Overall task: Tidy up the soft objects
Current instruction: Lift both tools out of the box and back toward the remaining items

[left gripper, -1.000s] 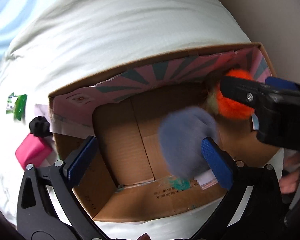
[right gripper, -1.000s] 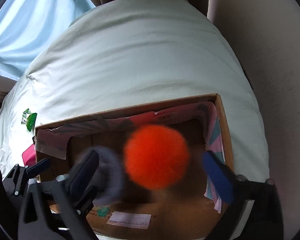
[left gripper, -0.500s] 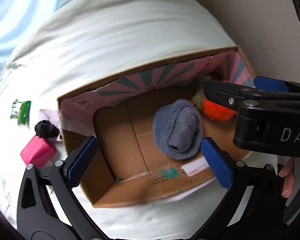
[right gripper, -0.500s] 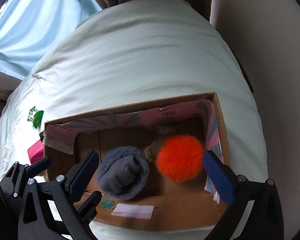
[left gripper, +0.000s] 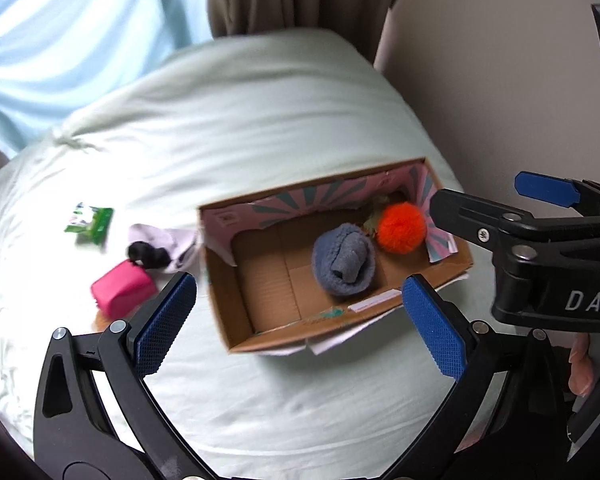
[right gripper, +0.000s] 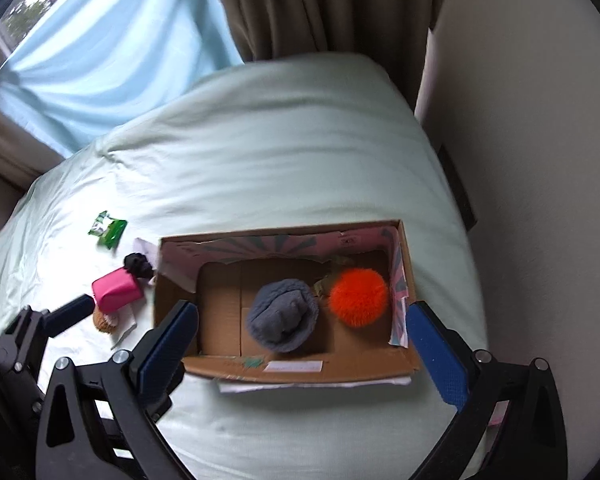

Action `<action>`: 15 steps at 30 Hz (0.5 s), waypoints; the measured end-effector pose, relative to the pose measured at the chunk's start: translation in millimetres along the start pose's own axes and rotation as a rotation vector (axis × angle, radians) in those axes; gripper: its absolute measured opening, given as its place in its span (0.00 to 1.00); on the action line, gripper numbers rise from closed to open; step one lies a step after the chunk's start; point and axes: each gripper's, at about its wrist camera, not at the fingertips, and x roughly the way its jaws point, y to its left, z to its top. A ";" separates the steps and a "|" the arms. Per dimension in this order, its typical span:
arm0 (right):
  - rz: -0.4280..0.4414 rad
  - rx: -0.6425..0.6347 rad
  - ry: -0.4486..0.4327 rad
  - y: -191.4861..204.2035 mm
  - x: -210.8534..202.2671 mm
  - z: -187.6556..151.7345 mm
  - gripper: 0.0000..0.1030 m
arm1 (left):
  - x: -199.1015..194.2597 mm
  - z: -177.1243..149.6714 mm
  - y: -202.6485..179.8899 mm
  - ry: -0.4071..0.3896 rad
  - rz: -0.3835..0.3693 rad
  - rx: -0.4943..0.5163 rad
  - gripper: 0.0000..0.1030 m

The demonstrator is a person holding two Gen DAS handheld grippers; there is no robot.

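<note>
An open cardboard box lies on the pale green bed. Inside it lie a rolled grey sock and an orange pompom, with a yellowish soft thing behind them. My left gripper is open and empty, high above the box's near side. My right gripper is open and empty above the box's front wall; it also shows in the left wrist view. Left of the box lie a pink soft block, a black fuzzy item and a lilac cloth.
A green packet lies further left on the bed. A tan round thing sits under the pink block. Blue and brown curtains hang behind the bed; a beige wall runs along the right.
The grey sock and orange pompom dropped out of the open grippers and came to rest in the box. Both grippers have risen and pulled back, so the box looks smaller.
</note>
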 end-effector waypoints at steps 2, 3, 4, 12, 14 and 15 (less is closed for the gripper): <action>0.013 -0.010 -0.026 13.0 -19.0 -3.9 1.00 | -23.7 -7.6 10.9 -0.033 0.007 -0.020 0.99; 0.016 -0.014 -0.041 19.0 -28.3 -5.4 1.00 | -33.7 -11.4 16.4 -0.047 0.011 -0.030 0.99; 0.020 -0.022 -0.062 27.2 -40.8 -8.3 1.00 | -43.8 -15.5 22.4 -0.062 0.015 -0.039 0.99; 0.071 -0.098 -0.201 91.6 -103.4 -31.2 1.00 | -125.7 -58.5 91.0 -0.180 0.083 -0.134 0.99; 0.085 -0.111 -0.225 107.7 -113.7 -37.7 1.00 | -145.5 -71.8 111.3 -0.215 0.103 -0.157 0.99; 0.088 -0.117 -0.235 114.0 -117.5 -40.5 1.00 | -153.3 -78.4 119.2 -0.232 0.112 -0.165 0.99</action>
